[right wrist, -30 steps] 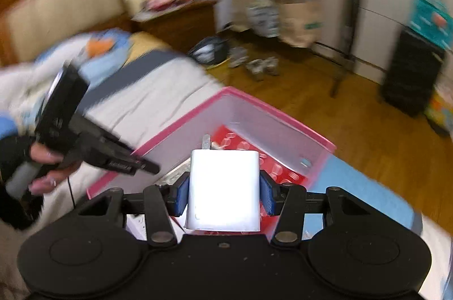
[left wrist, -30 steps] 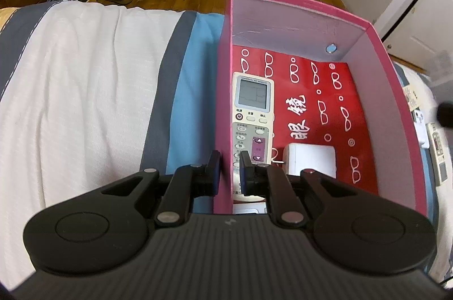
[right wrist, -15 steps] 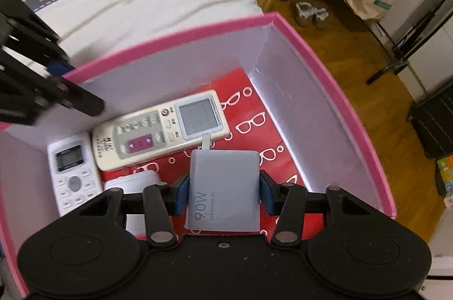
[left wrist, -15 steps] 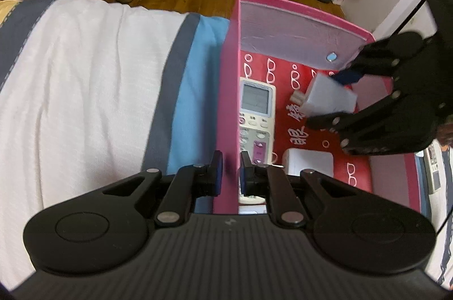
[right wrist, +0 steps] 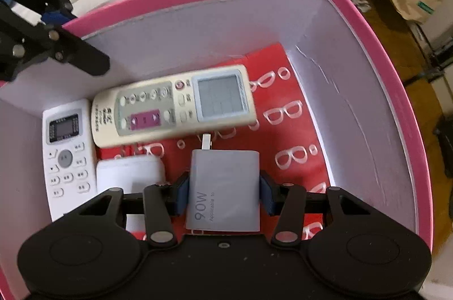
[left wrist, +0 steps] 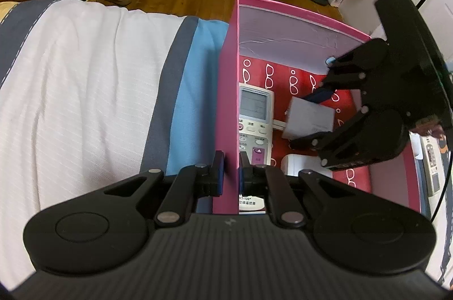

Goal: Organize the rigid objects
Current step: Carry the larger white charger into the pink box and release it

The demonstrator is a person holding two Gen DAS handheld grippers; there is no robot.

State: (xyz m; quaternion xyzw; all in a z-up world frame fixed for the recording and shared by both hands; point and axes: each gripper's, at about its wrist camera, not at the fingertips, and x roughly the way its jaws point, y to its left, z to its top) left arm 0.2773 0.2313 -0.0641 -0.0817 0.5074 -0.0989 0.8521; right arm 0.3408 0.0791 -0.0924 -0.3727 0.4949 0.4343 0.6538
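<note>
Charger [right wrist: 225, 188] clamped in right gripper [right wrist: 223, 194], over box [right wrist: 376, 51].

Grey charger [right wrist: 225, 188] in right claw [right wrist: 223, 194], inside pink box [right wrist: 376, 51] beside remotes [right wrist: 175, 104].

A second ago the right hand-held gripper [right wrist: 223, 194] was up high over the bed, outside the pink box [right wrist: 376, 25], with the grey charger [right wrist: 223, 189] squeezed between its pads. Now it has come down and tipped over, so it points into the box and the charger hangs low over the red floor, just beside the big remote [right wrist: 175, 104]. In the left view the right hand-held gripper [left wrist: 314, 117] was not there at first, and now it reaches in over the box from the right with the charger [left wrist: 310, 117].
</note>
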